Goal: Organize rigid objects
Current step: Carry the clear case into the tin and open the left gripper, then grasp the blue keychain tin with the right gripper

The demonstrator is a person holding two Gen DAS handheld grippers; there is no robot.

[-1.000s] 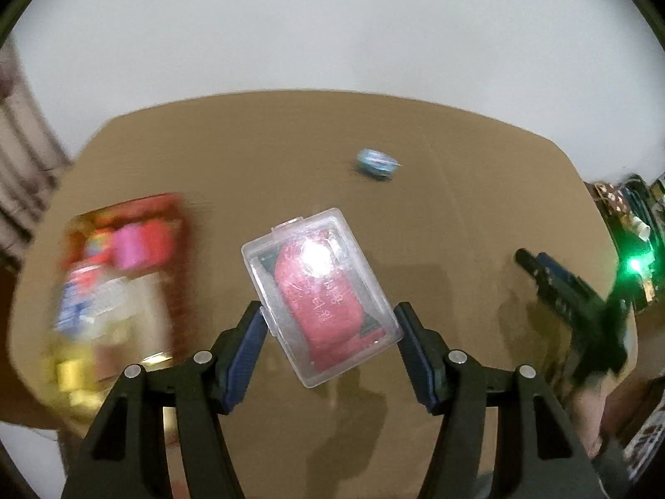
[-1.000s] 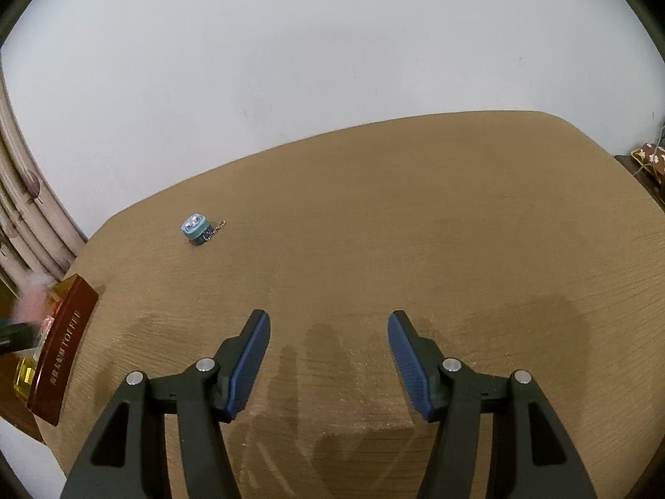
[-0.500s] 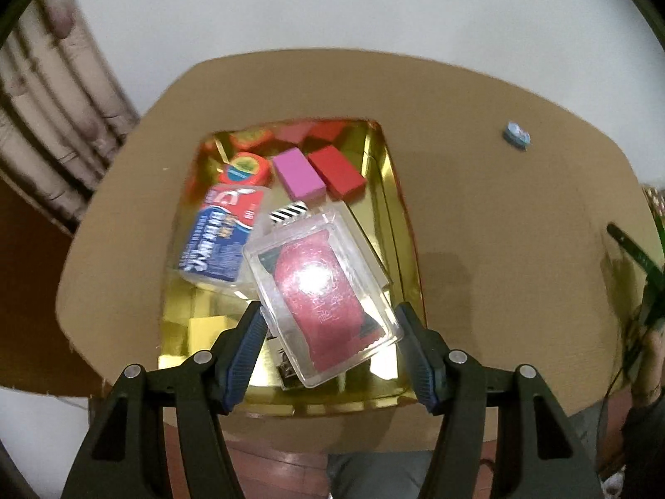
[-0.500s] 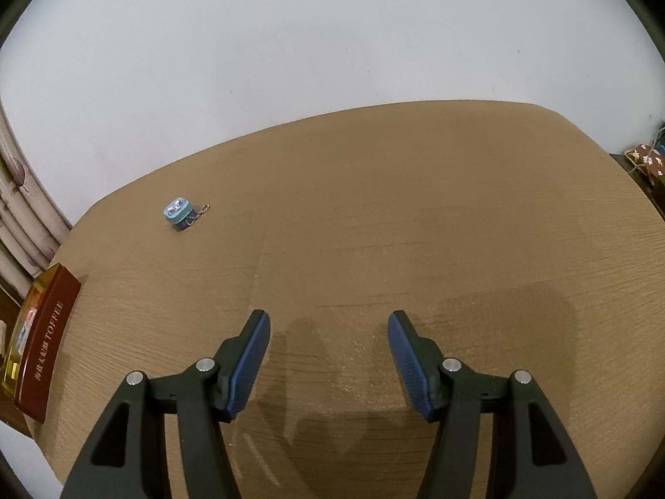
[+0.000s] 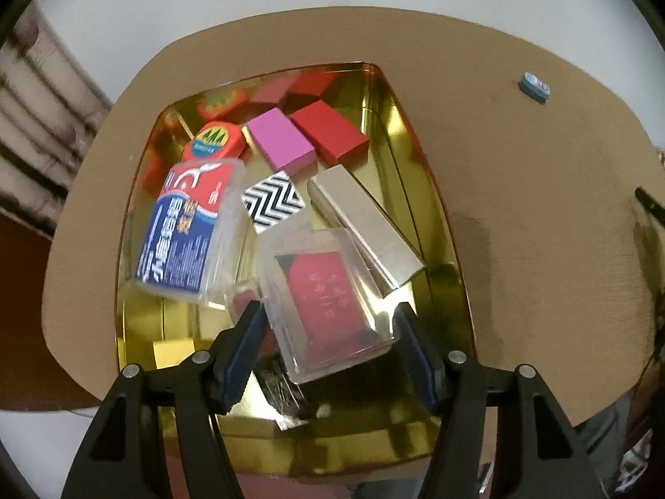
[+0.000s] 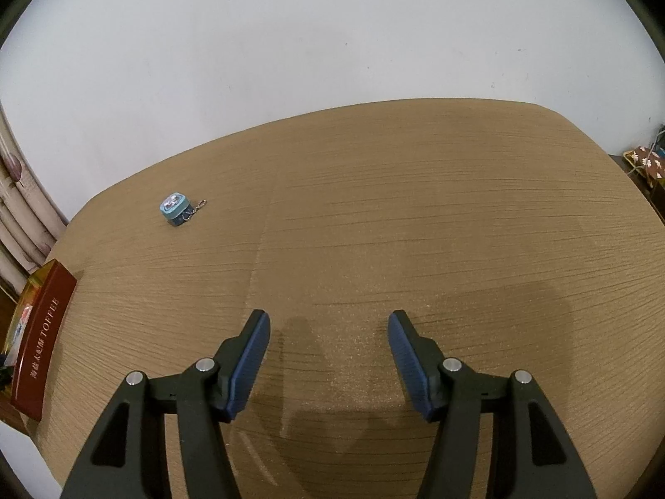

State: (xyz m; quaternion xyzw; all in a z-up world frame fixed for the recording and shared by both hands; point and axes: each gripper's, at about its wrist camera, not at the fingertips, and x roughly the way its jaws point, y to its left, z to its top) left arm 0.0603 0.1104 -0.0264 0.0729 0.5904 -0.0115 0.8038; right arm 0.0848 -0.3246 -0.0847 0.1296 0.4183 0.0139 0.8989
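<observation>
My left gripper (image 5: 328, 324) is shut on a clear plastic case with a red card inside (image 5: 322, 297) and holds it low over the near part of a gold tin box (image 5: 419, 174). The tin holds a clear blue-and-red case (image 5: 187, 228), a pink block (image 5: 282, 141), a red block (image 5: 330, 133), a silver bar (image 5: 365, 224), a zigzag-patterned tile (image 5: 272, 201) and a round red tin (image 5: 214, 143). My right gripper (image 6: 328, 332) is open and empty above bare tabletop. A small teal keychain box (image 6: 176, 208) lies on the table, also in the left wrist view (image 5: 535, 87).
The tin's red outer wall (image 6: 39, 357) marked TOFFEE shows at the far left of the right wrist view. A curtain (image 6: 20, 216) hangs behind the table's left edge. Clutter (image 6: 644, 162) sits off the table's right edge.
My left gripper swung left from above the bare table to over the tin and came down lower with the clear case. My right gripper drifted slightly; it stays open.
</observation>
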